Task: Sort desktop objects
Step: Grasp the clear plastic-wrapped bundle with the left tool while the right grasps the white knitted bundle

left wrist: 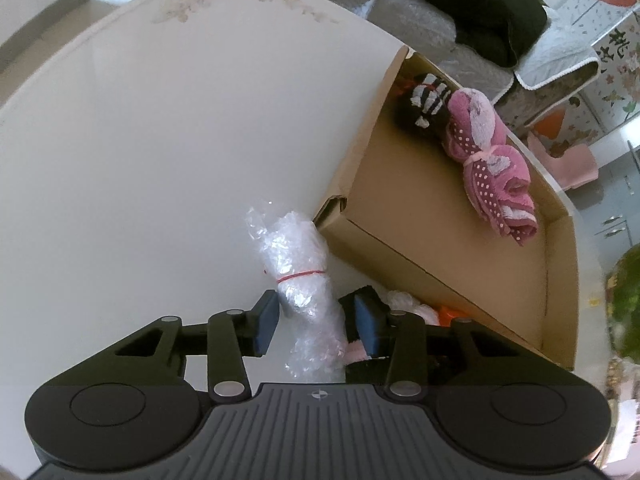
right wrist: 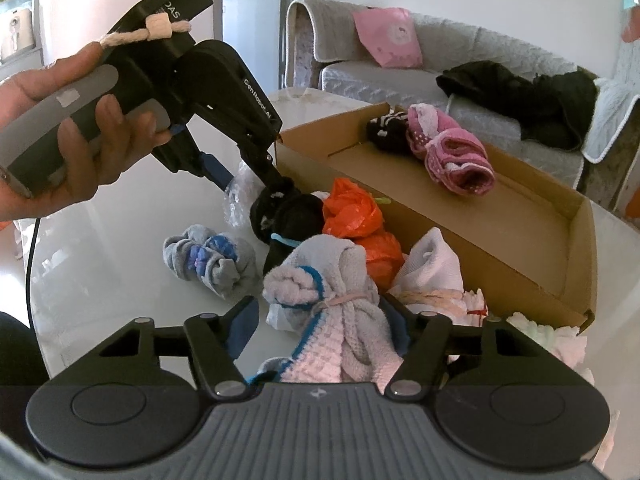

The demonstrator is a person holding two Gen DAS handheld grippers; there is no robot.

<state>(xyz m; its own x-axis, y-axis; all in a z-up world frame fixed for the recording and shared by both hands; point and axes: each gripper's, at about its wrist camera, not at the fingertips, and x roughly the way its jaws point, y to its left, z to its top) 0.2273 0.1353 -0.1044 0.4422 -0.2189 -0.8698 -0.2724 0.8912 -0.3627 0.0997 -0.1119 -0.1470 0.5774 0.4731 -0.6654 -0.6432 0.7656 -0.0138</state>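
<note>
Far left: bare white counter (left wrist: 120, 160), kept free as working room. Next, a bubble-wrap bundle (left wrist: 304, 280) lying just beside the near corner of the cardboard box (left wrist: 420, 268), banded in red so as to lift as one piece. Left gripper (left wrist: 316, 316) tipped steeply down over it, jaws partly closed to either side: left pad touching, right pad seemingly just short, so no firm grip yet. Further right, in the pile beside an orange bag (right wrist: 352, 216), a towel bundle (right wrist: 332, 300) straddled by the right gripper (right wrist: 320, 320), jaws open with a gap showing at the left pad. Far right, a pink sock roll (left wrist: 492, 160) already inside the box.
</note>
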